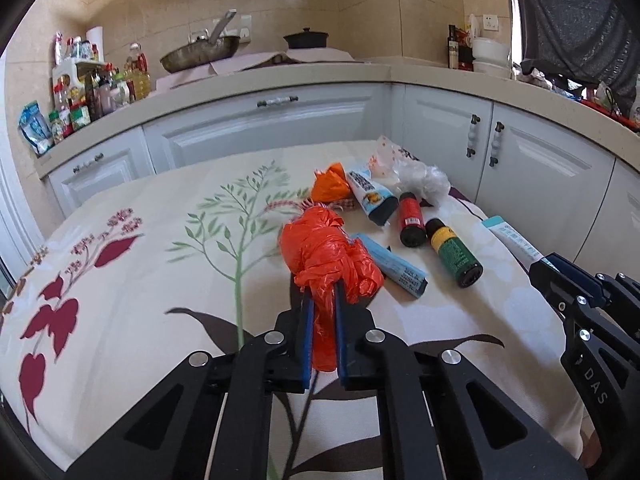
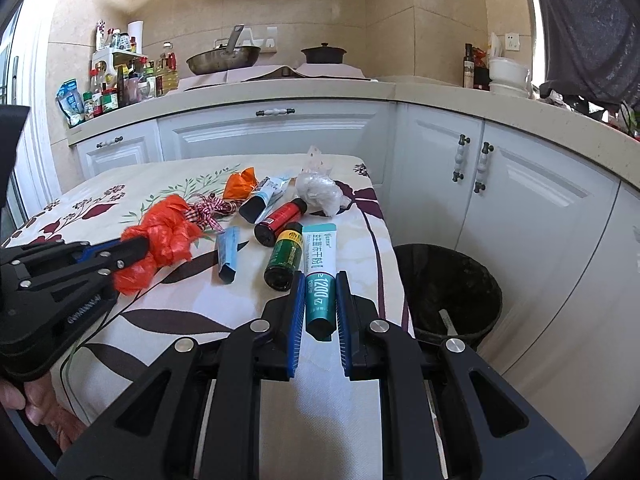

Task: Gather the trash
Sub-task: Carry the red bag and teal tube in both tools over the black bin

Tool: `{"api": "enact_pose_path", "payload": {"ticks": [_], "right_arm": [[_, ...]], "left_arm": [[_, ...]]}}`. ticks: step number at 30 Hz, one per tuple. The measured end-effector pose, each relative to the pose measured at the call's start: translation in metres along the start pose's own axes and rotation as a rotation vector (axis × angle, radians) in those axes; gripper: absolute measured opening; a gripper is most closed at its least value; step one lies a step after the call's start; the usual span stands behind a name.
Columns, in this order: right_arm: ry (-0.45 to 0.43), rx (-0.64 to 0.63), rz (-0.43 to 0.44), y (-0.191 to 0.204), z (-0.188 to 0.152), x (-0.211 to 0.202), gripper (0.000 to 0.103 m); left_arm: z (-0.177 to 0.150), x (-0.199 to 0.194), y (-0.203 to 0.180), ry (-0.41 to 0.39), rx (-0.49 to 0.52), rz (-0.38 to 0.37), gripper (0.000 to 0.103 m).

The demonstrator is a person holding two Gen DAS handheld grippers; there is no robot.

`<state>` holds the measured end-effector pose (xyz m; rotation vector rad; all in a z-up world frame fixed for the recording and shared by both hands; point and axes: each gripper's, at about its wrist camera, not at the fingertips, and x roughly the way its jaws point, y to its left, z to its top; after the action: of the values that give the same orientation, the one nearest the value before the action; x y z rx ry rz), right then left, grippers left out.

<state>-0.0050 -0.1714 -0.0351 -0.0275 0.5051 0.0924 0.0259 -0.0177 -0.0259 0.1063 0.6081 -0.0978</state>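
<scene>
1. The left gripper (image 1: 322, 300) is clamped on a crumpled red bag (image 1: 328, 252); its blue pads press the bag's tail from both sides, and the bulk of the bag bulges out past the fingertips.
2. The right gripper (image 2: 319, 300) is clamped on the near end of a teal and white tube (image 2: 319, 268), which points away over the table's right side.
3. Both held things are over the flowered tablecloth (image 1: 132, 280), the bag left of the tube.
4. Just left of the tube lies a green bottle (image 2: 285, 258) with a yellow band, and beyond it a red bottle (image 2: 280, 220), both on their sides.
5. A blue packet (image 2: 227, 254) lies between the bag and the green bottle.
6. Farther off lie a black-capped tube (image 2: 262, 198), an orange wrapper (image 2: 239, 182), a checked ribbon (image 2: 208, 210) and a wad of clear plastic (image 2: 322, 192).
7. A black bin (image 2: 452, 288) stands on the floor just right of the table, near the white cabinets (image 2: 520, 208).
8. A hand (image 2: 36, 404) shows at the lower left of the right wrist view, under the left gripper's body.
</scene>
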Motion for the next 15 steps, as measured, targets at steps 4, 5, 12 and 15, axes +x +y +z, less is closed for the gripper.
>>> {"api": "enact_pose_path", "payload": {"ticks": [4,5,12,15], "right_arm": [[-0.005,0.001,-0.013,-0.002,0.001,-0.001,0.015],[-0.007,0.001,-0.020,-0.003,0.002,-0.002,0.015],[-0.028,0.017,-0.077,-0.021,0.009,-0.005,0.015],[-0.040,0.024,-0.111,-0.033,0.013,-0.005,0.015]], "left_arm": [[0.003,-0.004,0.002,-0.015,-0.003,0.005,0.009],[0.004,-0.005,0.003,-0.017,-0.005,0.003,0.009],[0.015,-0.009,-0.002,-0.044,0.004,-0.020,0.009],[0.022,-0.010,-0.010,-0.061,0.014,-0.042,0.009]]}}
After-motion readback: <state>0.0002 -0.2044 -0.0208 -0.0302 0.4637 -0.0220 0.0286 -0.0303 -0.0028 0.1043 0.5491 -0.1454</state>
